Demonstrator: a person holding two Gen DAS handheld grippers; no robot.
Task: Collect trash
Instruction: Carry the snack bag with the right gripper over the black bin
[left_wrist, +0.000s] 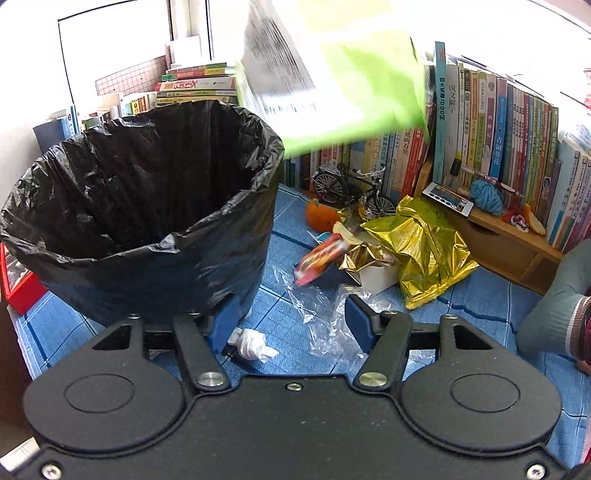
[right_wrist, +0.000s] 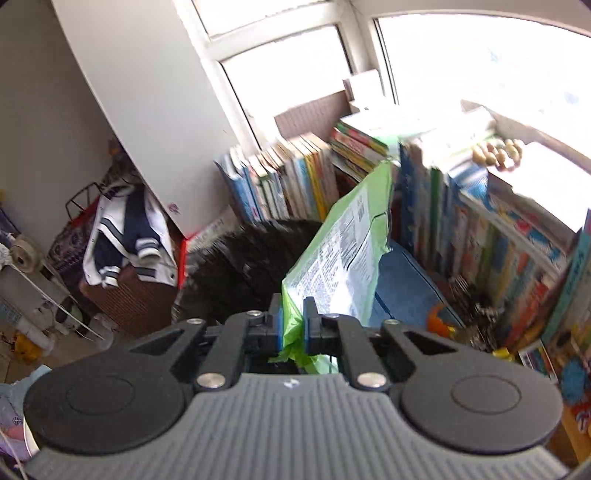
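Pinching green bag (right_wrist: 343, 240) between right claw (right_wrist: 292, 317) pads.

Room: bright corner, book-lined.
Daylit windows (right_wrist: 288, 70) above rows of books (left_wrist: 509, 122); blue tiled mat (left_wrist: 476, 295) covers the floor.

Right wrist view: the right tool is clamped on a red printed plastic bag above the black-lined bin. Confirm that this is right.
Not quite: the bag's colour is wrong. The right wrist view shows the right tool clamped on a light green printed plastic bag, not a red one. The rest holds: the bag hangs above the black-lined bin.
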